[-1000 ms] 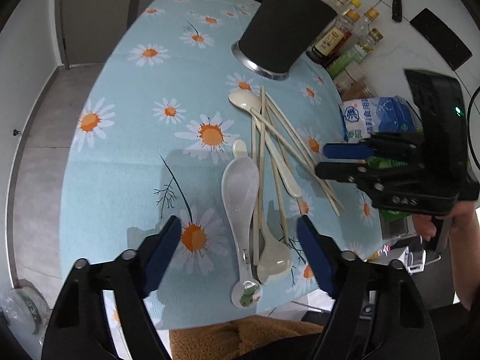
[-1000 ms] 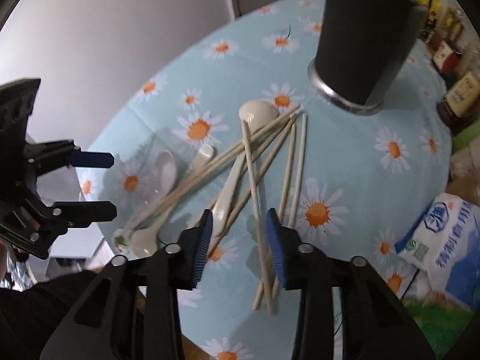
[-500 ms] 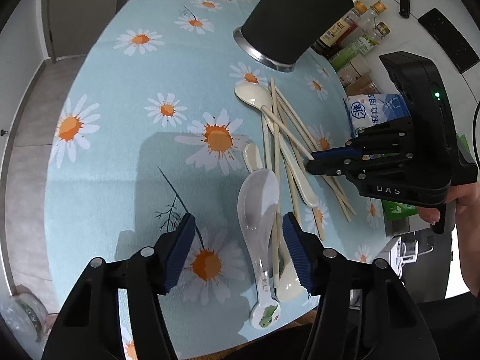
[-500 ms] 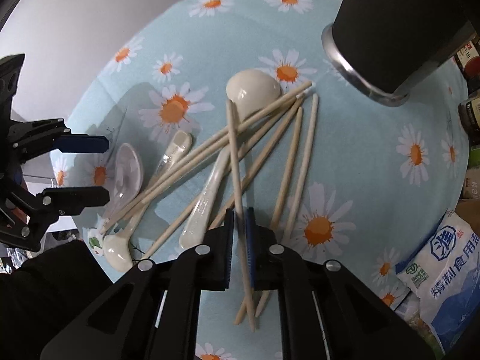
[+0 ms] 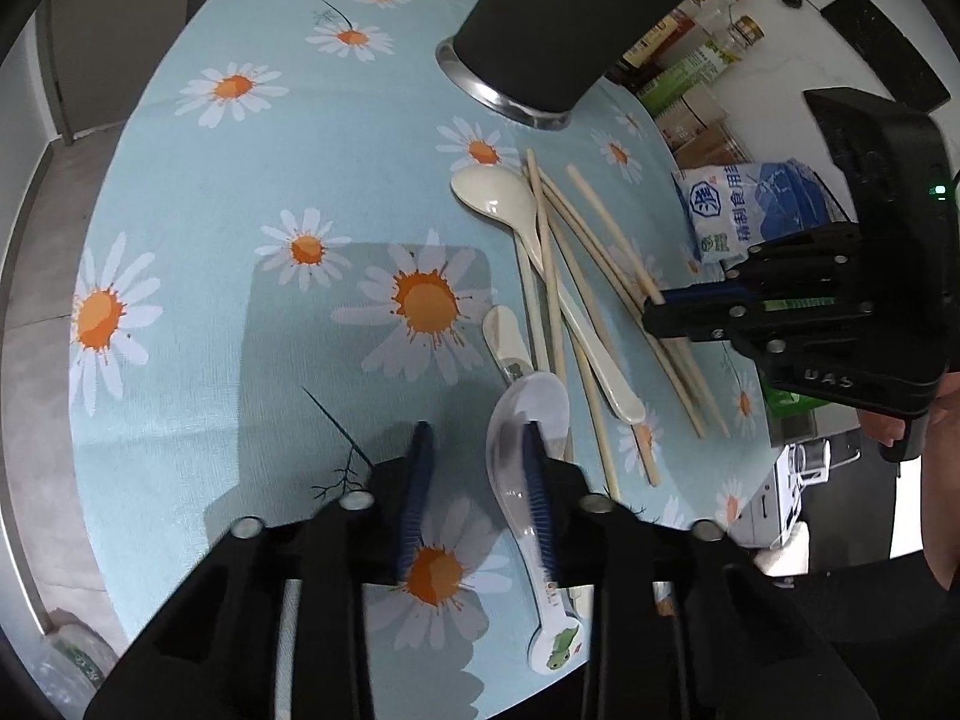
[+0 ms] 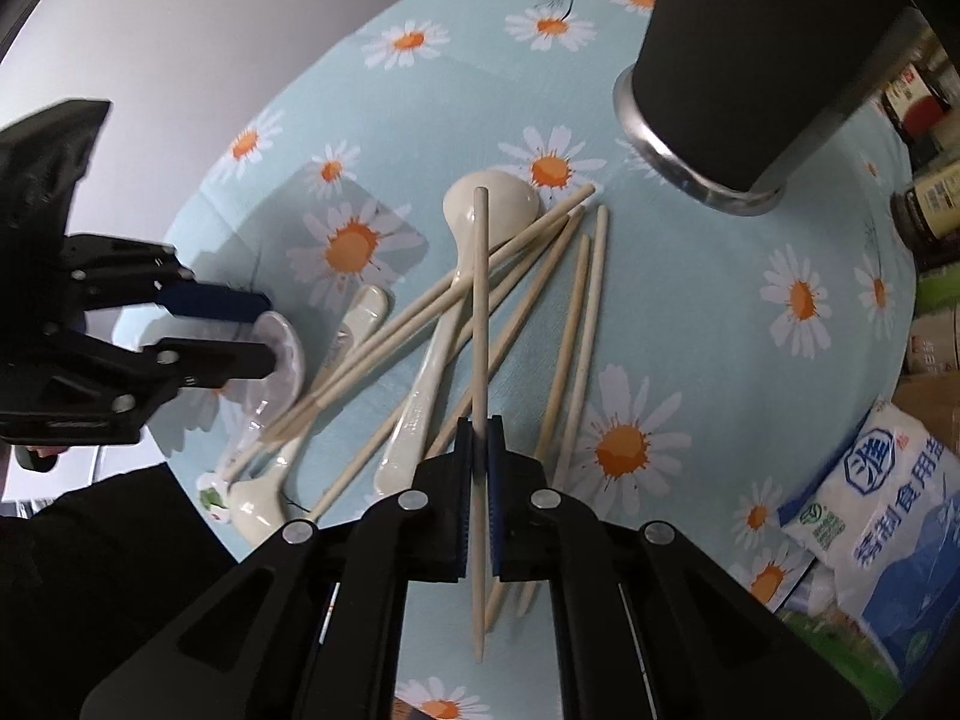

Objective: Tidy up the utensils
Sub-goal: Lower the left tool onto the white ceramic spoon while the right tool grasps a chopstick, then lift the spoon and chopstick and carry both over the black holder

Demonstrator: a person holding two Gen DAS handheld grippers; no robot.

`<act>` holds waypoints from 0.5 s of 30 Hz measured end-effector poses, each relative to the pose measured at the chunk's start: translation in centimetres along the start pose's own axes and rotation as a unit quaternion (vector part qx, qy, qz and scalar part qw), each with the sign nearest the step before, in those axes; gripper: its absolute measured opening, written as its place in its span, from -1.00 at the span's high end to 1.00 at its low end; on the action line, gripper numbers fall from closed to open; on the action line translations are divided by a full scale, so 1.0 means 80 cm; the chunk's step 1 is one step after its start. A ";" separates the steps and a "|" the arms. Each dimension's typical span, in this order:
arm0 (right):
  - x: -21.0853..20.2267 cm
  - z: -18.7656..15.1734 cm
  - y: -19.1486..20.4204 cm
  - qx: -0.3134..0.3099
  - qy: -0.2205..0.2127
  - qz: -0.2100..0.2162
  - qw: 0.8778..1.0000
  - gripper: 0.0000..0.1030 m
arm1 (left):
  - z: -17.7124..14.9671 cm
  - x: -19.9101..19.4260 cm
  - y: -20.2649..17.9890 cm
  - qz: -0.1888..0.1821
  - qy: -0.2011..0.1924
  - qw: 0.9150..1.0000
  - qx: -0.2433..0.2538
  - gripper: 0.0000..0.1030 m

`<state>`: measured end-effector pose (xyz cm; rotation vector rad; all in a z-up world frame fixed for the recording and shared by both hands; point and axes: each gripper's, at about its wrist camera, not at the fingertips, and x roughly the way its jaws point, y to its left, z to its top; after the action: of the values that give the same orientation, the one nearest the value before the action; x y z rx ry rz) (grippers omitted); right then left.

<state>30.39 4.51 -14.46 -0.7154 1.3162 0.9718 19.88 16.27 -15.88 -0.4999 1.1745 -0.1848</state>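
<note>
Several wooden chopsticks [image 5: 576, 276] and cream spoons [image 5: 498, 198] lie heaped on the daisy tablecloth [image 5: 240, 240]. My right gripper [image 6: 478, 441] is shut on one chopstick [image 6: 480, 300], which points toward the black utensil holder [image 6: 750, 60]; this gripper also shows in the left wrist view [image 5: 651, 315]. My left gripper [image 5: 477, 450] is partly open, with its right finger lying over the bowl of a white soup spoon [image 5: 534, 414] and the left finger on the cloth. It shows in the right wrist view [image 6: 264, 330] too.
The black holder [image 5: 570, 18] stands at the far side of the table. A blue and white bag [image 5: 750, 204] and bottles [image 5: 708, 18] sit to the right. The table's near edge [image 5: 510, 678] lies just below the spoon handle.
My right gripper closed on a chopstick. My left gripper narrowed and moved forward and down onto the white soup spoon's bowl.
</note>
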 end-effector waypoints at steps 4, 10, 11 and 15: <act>-0.013 -0.013 -0.001 0.016 -0.017 0.000 1.000 0.89 | 0.001 0.005 -0.008 0.004 0.007 1.000 0.024 0.68; -0.027 -0.033 0.002 0.044 -0.046 0.017 0.998 0.89 | 0.002 0.006 -0.013 0.006 0.006 0.999 0.041 0.91; -0.029 -0.031 0.001 0.047 -0.048 0.019 0.998 0.89 | 0.002 0.005 -0.014 0.007 0.005 0.999 0.042 0.91; -0.030 -0.037 -0.001 0.062 -0.068 0.029 0.995 0.89 | 0.004 -0.001 -0.014 0.016 0.002 0.999 0.050 0.92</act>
<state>29.18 1.44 -12.54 -0.5106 1.2707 0.9588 20.27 15.39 -15.24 -0.3931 1.1696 -0.2168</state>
